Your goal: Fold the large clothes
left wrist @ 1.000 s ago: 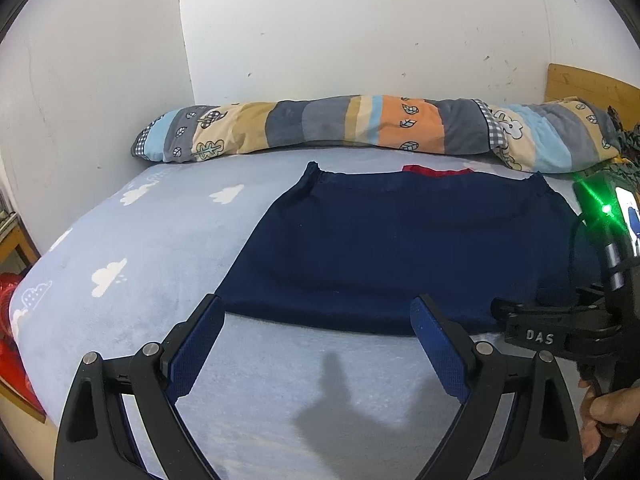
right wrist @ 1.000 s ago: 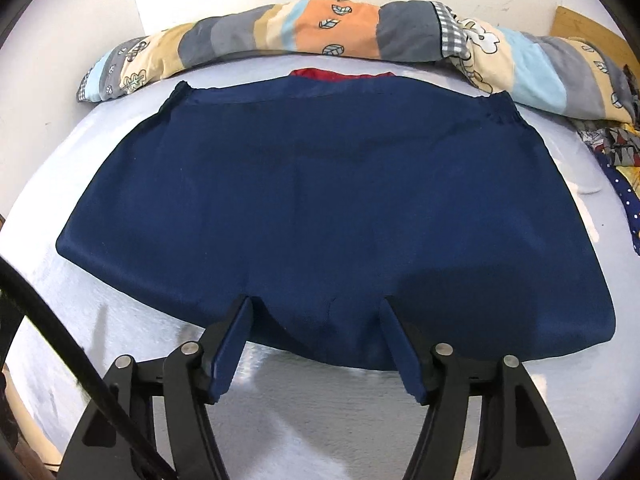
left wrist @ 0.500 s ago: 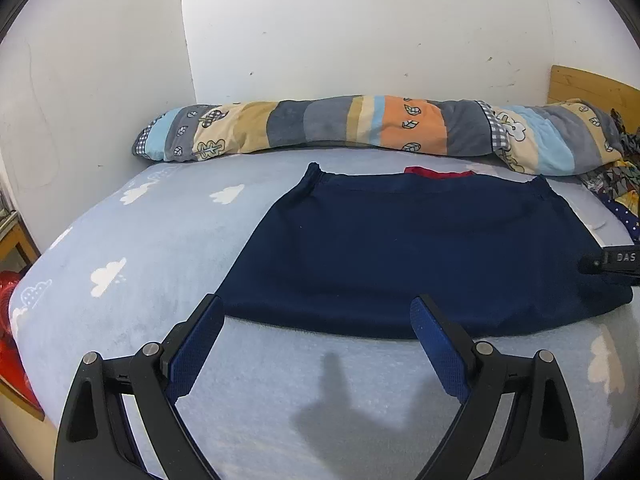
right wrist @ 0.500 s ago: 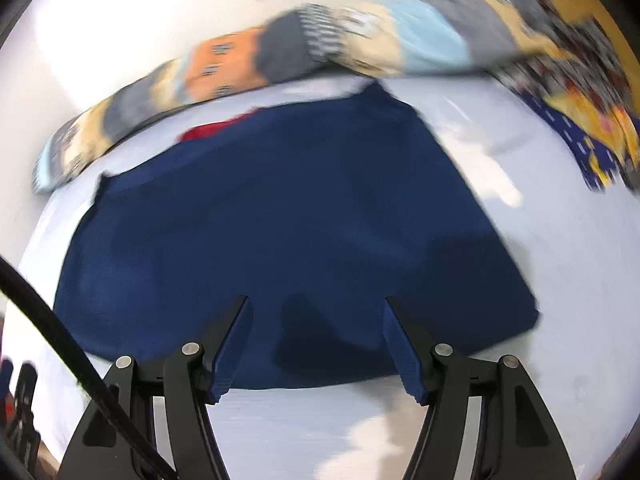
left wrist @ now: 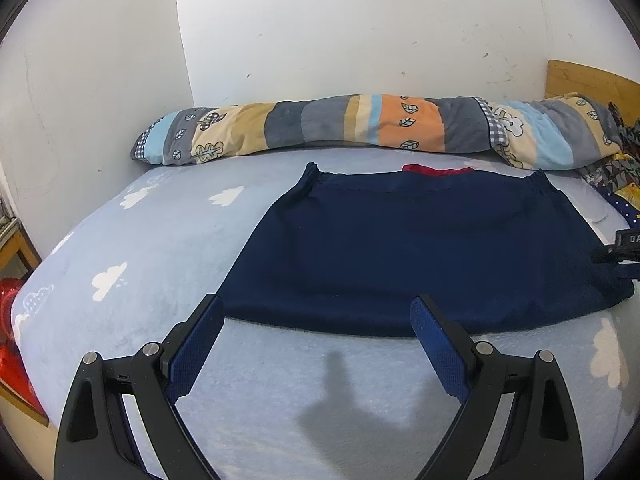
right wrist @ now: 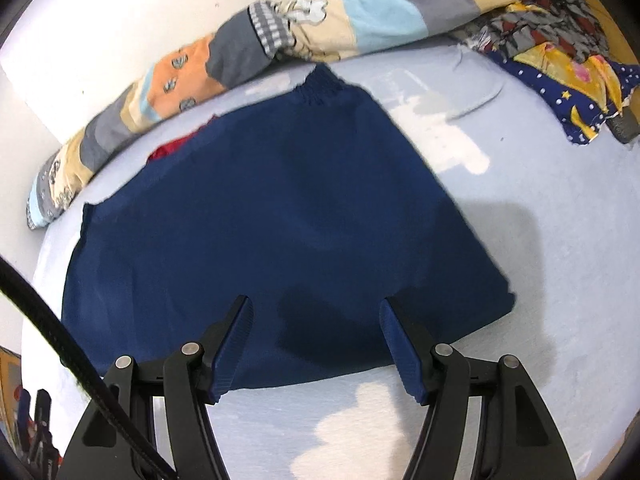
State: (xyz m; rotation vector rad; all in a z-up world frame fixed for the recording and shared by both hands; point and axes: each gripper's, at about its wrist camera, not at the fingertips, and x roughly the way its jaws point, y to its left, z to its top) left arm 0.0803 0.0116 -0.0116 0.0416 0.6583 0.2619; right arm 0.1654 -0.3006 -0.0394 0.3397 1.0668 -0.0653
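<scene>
A navy blue garment (left wrist: pixel 416 248) (right wrist: pixel 272 216) lies flat on the light blue bed sheet (left wrist: pixel 160 248), with a strip of red cloth (left wrist: pixel 436 169) showing at its far edge. My left gripper (left wrist: pixel 318 316) stands open just short of the garment's near hem, with nothing between its fingers. My right gripper (right wrist: pixel 316 320) is open above the near right part of the garment, and only flat cloth shows between its fingers. A black piece of the right tool (left wrist: pixel 620 250) pokes in at the right edge of the left wrist view.
A long patchwork bolster (left wrist: pixel 360 128) (right wrist: pixel 256 48) lies along the white wall behind the garment. A heap of patterned fabric (right wrist: pixel 560 56) sits at the far right of the bed. A wooden headboard (left wrist: pixel 588 80) stands at the right, and something red (left wrist: pixel 12 328) is beside the bed on the left.
My right gripper has swung toward the garment's right side and rolled, so the bed now looks tilted in its view. It has nearly left the left wrist view. The left gripper stayed still.
</scene>
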